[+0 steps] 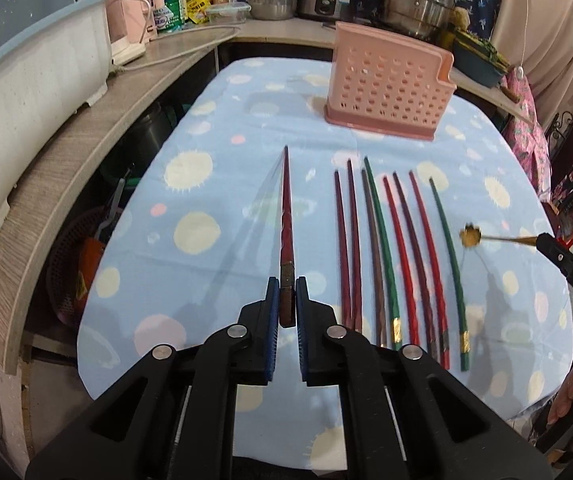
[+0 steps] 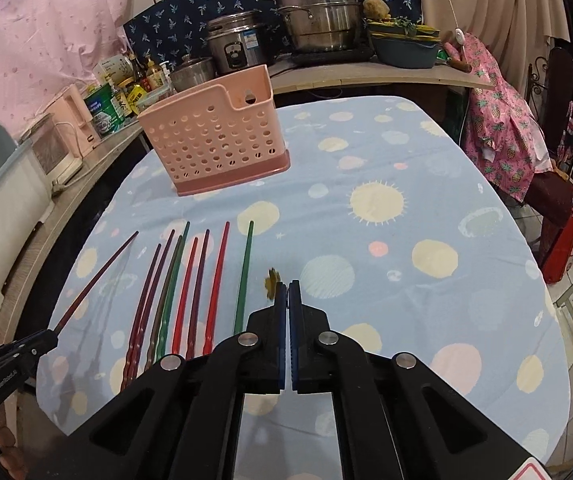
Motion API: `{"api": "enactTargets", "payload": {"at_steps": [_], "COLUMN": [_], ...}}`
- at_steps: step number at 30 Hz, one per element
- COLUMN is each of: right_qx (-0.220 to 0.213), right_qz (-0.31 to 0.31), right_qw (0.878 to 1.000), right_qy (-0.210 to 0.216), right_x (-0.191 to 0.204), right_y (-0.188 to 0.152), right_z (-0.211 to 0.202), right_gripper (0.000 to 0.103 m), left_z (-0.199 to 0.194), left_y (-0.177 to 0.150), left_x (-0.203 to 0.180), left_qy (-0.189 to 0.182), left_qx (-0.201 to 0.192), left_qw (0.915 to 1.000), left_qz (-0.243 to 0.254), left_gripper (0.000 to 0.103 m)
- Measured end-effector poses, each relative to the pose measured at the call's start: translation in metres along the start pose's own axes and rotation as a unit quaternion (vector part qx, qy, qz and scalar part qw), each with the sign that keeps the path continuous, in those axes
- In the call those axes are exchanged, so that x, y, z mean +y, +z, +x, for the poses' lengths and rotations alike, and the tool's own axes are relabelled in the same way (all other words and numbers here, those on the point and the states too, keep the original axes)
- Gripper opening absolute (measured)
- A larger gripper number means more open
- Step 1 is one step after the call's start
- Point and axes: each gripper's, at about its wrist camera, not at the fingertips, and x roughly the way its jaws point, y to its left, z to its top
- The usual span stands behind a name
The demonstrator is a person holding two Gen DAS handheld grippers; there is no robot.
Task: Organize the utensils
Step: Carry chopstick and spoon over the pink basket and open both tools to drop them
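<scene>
My left gripper (image 1: 287, 286) is shut on a dark red chopstick (image 1: 286, 216) and holds it above the tablecloth, tip pointing away. My right gripper (image 2: 288, 285) is shut on a thin gold utensil with a flower-shaped head (image 2: 271, 283); in the left wrist view the head (image 1: 471, 236) hangs over the table at right. Several red, green and brown chopsticks (image 1: 390, 252) lie side by side on the cloth, also in the right wrist view (image 2: 190, 292). A pink perforated utensil holder (image 1: 386, 80) stands at the far end, also in the right wrist view (image 2: 214, 136).
The table wears a blue cloth with sun and dot prints (image 2: 386, 220). A wooden counter (image 1: 70, 168) curves along the left with a white-and-blue bin (image 1: 26, 80). Pots and a rice cooker (image 2: 238, 44) stand behind the table. A chair with pink clothing (image 2: 502, 128) is at right.
</scene>
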Motion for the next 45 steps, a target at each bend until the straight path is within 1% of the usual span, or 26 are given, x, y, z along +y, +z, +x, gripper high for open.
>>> {"api": "enactTargets", "payload": {"at_steps": [4,7,10,15,19,22,26,31,35,37,41,45], "right_qx": [-0.011,-0.024,-0.036,-0.058,-0.076,-0.092,-0.115,-0.123,-0.113,-0.106,-0.091,-0.076], "right_qz": [-0.001,-0.005,0.002,0.014,0.024,0.03,0.029,0.031,0.036,0.037,0.034,0.03], "right_qw": [1.0,1.0,0.999,0.998,0.996,0.994,0.992,0.991,0.992,0.992,0.994,0.996], "right_qy": [0.003,0.004,0.013,0.028,0.04,0.047,0.045,0.048,0.053,0.054,0.05,0.043], "right_x": [0.0,0.001,0.0,-0.002,-0.003,-0.001,0.004,0.01,0.013,0.014,0.017,0.016], "right_y": [0.015,0.029,0.046,0.082,0.117,0.146,0.183,0.221,0.235,0.238,0.239,0.237], "right_z": [-0.002,-0.004,-0.007,-0.007,-0.003,0.0,0.005,0.018,0.037,0.047,0.067,0.087], "right_gripper": [0.002,0.002,0.002,0.002,0.002,0.002,0.002,0.002,0.002,0.002,0.002,0.002], "left_z": [-0.009,-0.017,-0.026,-0.038,-0.05,-0.062,-0.083,-0.105,-0.105,-0.102,-0.086,-0.062], "left_y": [0.026,0.05,0.079,0.126,0.163,0.19,0.227,0.268,0.294,0.303,0.316,0.319], "left_x": [0.002,0.003,0.004,0.004,0.002,-0.002,-0.009,-0.02,-0.032,-0.038,-0.051,-0.059], "left_qy": [-0.006,-0.004,-0.001,-0.002,-0.007,-0.009,-0.021,-0.036,-0.045,-0.043,-0.043,-0.04], "left_qx": [-0.02,-0.042,-0.069,-0.105,-0.133,-0.156,-0.192,-0.232,-0.244,-0.248,-0.246,-0.235], "left_qw": [0.9997,0.999,0.9975,0.9943,0.9908,0.9873,0.9805,0.971,0.9678,0.9669,0.9678,0.9709], "left_qz": [-0.01,-0.014,-0.016,-0.02,-0.026,-0.03,-0.04,-0.045,-0.044,-0.041,-0.033,-0.027], "left_gripper": [0.008,0.008,0.007,0.007,0.007,0.007,0.007,0.007,0.007,0.007,0.007,0.007]}}
